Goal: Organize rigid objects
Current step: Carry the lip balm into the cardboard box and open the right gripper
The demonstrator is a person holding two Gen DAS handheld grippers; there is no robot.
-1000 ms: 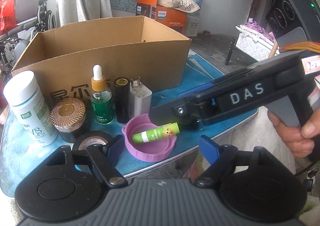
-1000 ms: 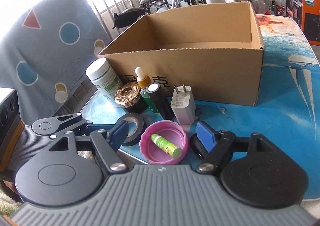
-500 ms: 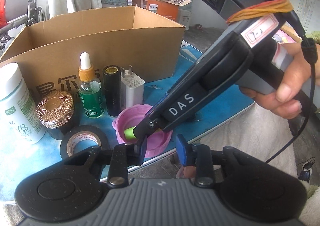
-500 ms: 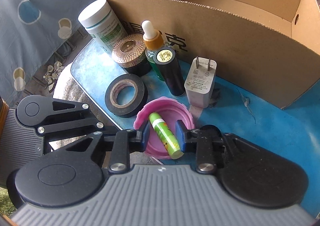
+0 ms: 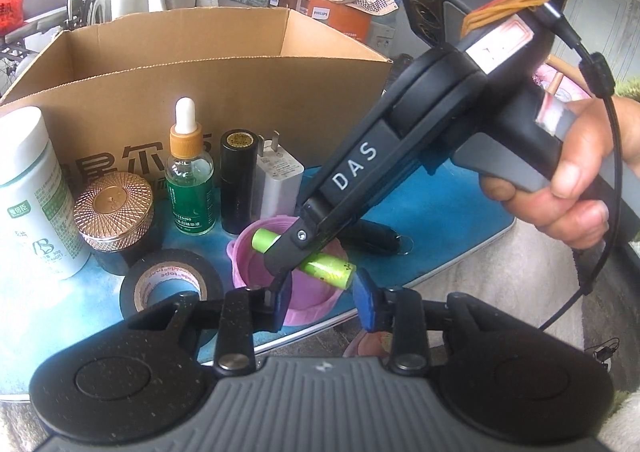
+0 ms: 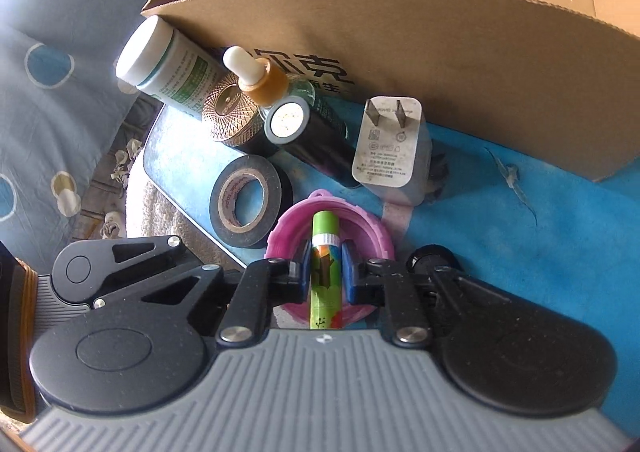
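Note:
A green lip balm tube (image 6: 325,272) (image 5: 328,266) sits between the blue pads of my right gripper (image 6: 326,270), which is shut on it over the pink lid (image 6: 360,220) (image 5: 256,264). In the left wrist view the right gripper (image 5: 288,252) reaches down into the lid. My left gripper (image 5: 324,294) is partly open and empty at the table's front edge, just short of the lid. The open cardboard box (image 5: 200,68) (image 6: 440,32) stands behind the row of objects.
In front of the box stand a white pill bottle (image 5: 32,188), a copper-lidded jar (image 5: 114,212), a green dropper bottle (image 5: 188,188), a black cylinder (image 5: 238,180) and a white charger (image 5: 278,184). A black tape roll (image 5: 170,284) lies near the blue table's (image 6: 520,252) edge.
My right gripper came down over the pink lid and closed on the lip balm tube, then lifted it slightly. My left gripper narrowed, then reopened partway.

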